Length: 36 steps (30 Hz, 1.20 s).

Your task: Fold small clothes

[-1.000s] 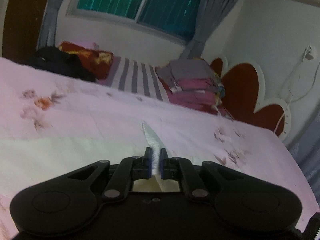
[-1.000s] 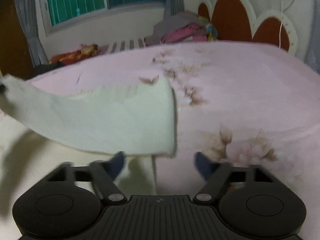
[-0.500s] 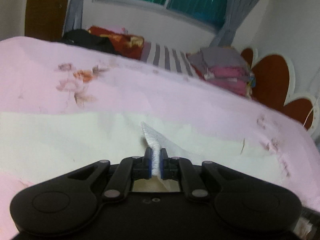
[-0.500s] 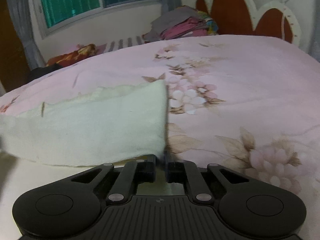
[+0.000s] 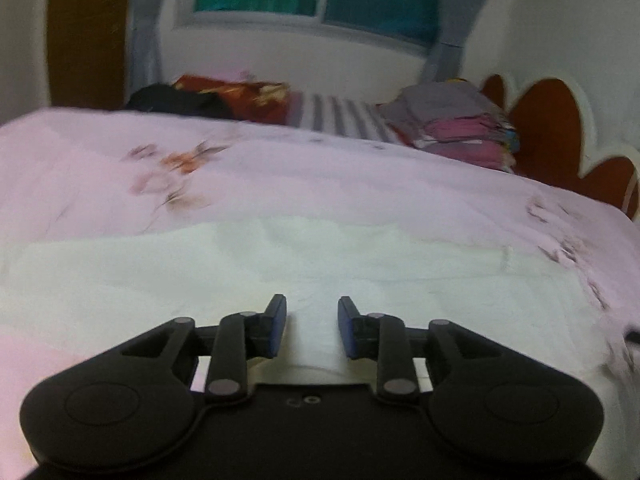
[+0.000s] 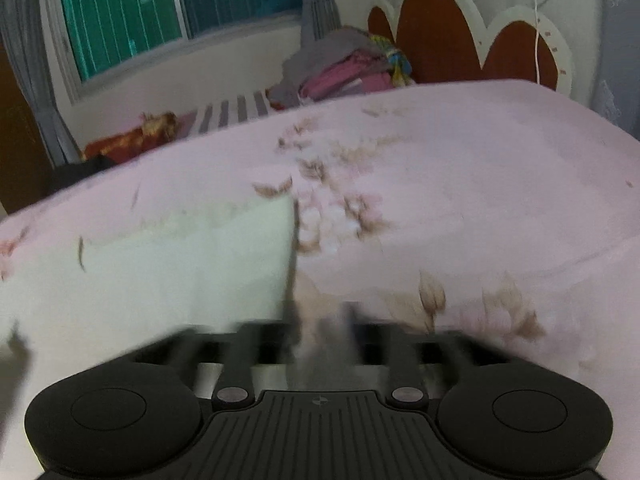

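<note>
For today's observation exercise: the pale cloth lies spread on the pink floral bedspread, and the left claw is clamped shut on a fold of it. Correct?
Not quite. The left wrist view shows the left claw open, its jaws apart above the pale cloth, gripping nothing. The cloth does lie spread on the pink floral bedspread.

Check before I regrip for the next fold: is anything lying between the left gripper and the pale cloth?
Nothing visible. The left gripper hangs open right over the pale cloth, which lies flat on the pink bedspread, its jaws having just opened with only cloth beneath.

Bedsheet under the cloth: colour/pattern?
Pale pink bedsheet with a brownish floral print, clearest in the right wrist view.
</note>
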Available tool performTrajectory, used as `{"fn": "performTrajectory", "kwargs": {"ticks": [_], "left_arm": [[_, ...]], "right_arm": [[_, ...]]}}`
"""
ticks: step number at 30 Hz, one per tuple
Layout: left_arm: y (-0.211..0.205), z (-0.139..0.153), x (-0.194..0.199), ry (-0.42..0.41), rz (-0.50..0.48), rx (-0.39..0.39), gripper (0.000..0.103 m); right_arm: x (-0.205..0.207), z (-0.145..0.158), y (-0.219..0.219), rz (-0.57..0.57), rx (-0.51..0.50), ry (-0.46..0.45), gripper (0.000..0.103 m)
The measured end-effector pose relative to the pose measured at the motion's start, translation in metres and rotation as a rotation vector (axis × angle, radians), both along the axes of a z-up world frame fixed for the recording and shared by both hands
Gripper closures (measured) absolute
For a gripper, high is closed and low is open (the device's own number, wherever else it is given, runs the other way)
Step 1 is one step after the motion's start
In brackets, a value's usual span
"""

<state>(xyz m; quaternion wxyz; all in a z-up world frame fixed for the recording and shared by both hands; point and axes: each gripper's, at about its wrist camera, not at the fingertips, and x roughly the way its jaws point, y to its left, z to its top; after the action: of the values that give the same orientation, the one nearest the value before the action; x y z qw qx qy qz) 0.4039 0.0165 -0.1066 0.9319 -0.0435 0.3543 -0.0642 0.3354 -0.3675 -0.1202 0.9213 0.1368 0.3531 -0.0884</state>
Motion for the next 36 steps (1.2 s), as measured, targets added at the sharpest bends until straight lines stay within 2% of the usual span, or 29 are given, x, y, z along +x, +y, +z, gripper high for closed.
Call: {"fn": "performTrajectory", "kwargs": {"ticks": [2,7,8,9,10,14,15,16,19,23,27,30,34,35,36], "left_arm": [[-0.012,0.000,0.002,0.001,-0.040,0.006,0.073],[-0.027,-0.008,0.014,0.028,-0.044,0.006,0.073],[-0.028,-0.010,0.016,0.032,-0.044,0.011,0.073],[-0.029,-0.012,0.018,0.035,-0.044,0.018,0.073],[-0.028,-0.016,0.021,0.041,-0.045,0.026,0.073],[-0.026,-0.025,0.028,0.067,-0.034,0.043,0.073],[-0.025,-0.027,0.030,0.075,-0.030,0.046,0.073],[-0.025,-0.030,0.031,0.082,-0.028,0.047,0.073],[-0.026,-0.036,0.032,0.087,-0.029,0.052,0.073],[-0.030,-0.034,0.032,0.085,-0.030,0.053,0.071],[-0.029,-0.037,0.033,0.083,-0.038,0.068,0.071],[-0.030,-0.032,0.031,0.095,-0.036,0.057,0.069],[-0.030,-0.028,0.029,0.102,-0.032,0.046,0.062],[-0.031,-0.029,0.029,0.104,-0.033,0.055,0.061],[-0.032,-0.030,0.029,0.106,-0.034,0.065,0.061]], "right_arm": [[0.012,0.004,0.004,0.014,-0.020,-0.033,0.026],[0.055,-0.010,0.005,0.053,0.027,0.010,0.026],[0.065,-0.014,0.005,0.053,0.032,0.020,0.030],[0.073,-0.017,0.005,0.058,0.033,0.026,0.040],[0.082,-0.019,0.005,0.064,0.035,0.037,0.043],[0.111,-0.031,-0.002,0.045,0.088,0.064,0.047],[0.117,-0.034,-0.004,0.040,0.102,0.070,0.066],[0.121,-0.036,-0.006,0.042,0.114,0.075,0.078],[0.123,-0.036,-0.005,0.049,0.104,0.066,0.095],[0.121,-0.040,0.004,0.071,-0.078,0.069,0.096],[0.123,-0.037,0.011,0.076,-0.178,0.072,0.096],[0.113,-0.024,0.017,0.068,-0.175,0.022,0.096],[0.101,-0.006,0.046,0.167,-0.141,-0.032,0.094],[0.099,-0.003,0.055,0.194,-0.131,-0.038,0.091],[0.097,-0.003,0.065,0.215,-0.123,-0.040,0.078]]}}
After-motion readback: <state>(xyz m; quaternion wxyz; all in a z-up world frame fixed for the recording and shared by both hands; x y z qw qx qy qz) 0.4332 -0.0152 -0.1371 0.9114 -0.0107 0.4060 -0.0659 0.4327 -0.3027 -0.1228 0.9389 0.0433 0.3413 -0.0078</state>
